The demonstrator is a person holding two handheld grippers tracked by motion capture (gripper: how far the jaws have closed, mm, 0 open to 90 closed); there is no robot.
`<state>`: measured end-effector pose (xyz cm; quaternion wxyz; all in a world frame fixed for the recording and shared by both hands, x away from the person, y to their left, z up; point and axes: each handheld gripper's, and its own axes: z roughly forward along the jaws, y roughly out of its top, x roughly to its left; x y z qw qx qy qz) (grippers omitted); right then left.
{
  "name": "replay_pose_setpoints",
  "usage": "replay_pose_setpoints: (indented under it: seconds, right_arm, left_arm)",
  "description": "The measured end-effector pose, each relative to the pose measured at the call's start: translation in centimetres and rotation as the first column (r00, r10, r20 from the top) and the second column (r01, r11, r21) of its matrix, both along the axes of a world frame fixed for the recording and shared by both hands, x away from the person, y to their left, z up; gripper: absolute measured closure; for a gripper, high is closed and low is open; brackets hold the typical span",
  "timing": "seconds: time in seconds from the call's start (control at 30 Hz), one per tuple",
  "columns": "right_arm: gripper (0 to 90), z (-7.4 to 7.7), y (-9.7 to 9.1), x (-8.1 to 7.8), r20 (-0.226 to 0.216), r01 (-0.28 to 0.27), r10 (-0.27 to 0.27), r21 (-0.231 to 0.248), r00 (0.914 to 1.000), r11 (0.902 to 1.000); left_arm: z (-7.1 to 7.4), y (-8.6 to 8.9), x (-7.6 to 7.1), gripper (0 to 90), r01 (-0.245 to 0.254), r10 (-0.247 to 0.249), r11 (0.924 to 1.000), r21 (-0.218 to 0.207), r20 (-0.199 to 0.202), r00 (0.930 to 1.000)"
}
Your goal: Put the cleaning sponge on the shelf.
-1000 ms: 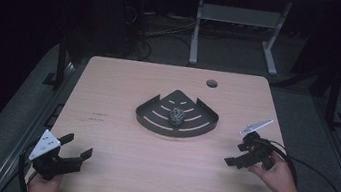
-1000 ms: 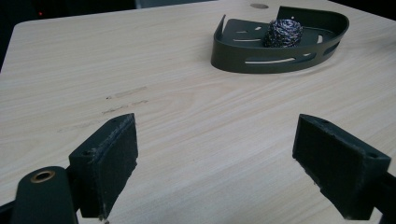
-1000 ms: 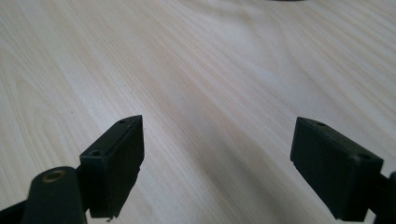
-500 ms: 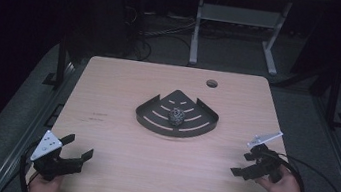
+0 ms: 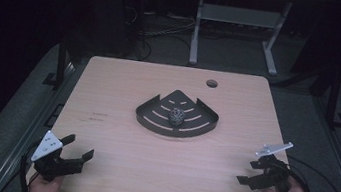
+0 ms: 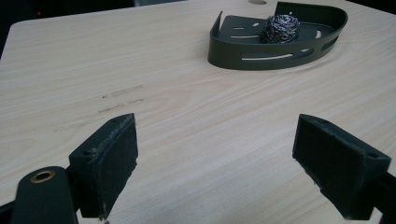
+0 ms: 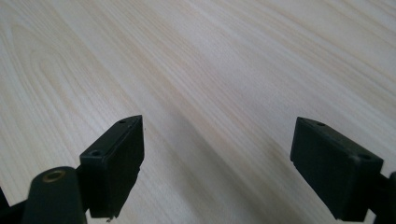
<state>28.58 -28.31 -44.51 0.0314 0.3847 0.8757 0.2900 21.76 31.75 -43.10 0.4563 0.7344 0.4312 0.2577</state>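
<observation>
Both black two-jaw grippers, left [image 5: 74,154] and right [image 5: 254,175], sit spread wide at the near corners of the pale wooden table [image 5: 124,89] from above, while the left gripper view shows a crinkly grey steel-wool ball [image 6: 280,29] inside the dark slotted fan-shaped metal tray [image 6: 261,54], and the right gripper view shows bare wood grain between parted jaws.

The high view looks forward and down on the whole table [image 5: 119,119] from its near side. The left gripper view sits low at the near left, facing the far tray [image 6: 280,51], which both share. The right gripper view looks close down at bare tabletop.

Wooden table [image 5: 122,99] — dark slotted corner tray [image 5: 155,116] at centre.
</observation>
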Motion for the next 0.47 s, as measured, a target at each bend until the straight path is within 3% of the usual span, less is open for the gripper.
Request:
replay_pose_setpoints:
  seconds: [0.33,0.47]
  right_arm:
    - [17.0,0.1,-0.7,-1.2,0.007,0.011,-0.011,0.01,0.9999,0.9999]
    - [17.0,0.3,-0.1,-1.8,0.035,-0.007,0.007,-0.013,0.9994,0.9999]
  left_arm:
    - [-0.1,-0.2,0.1,13.4,0.001,-0.001,1.0,0.005,-0.003,1.0]
    - [-0.2,-0.3,0.1,13.4,0.0,0.0,1.0,0.004,-0.004,1.0]
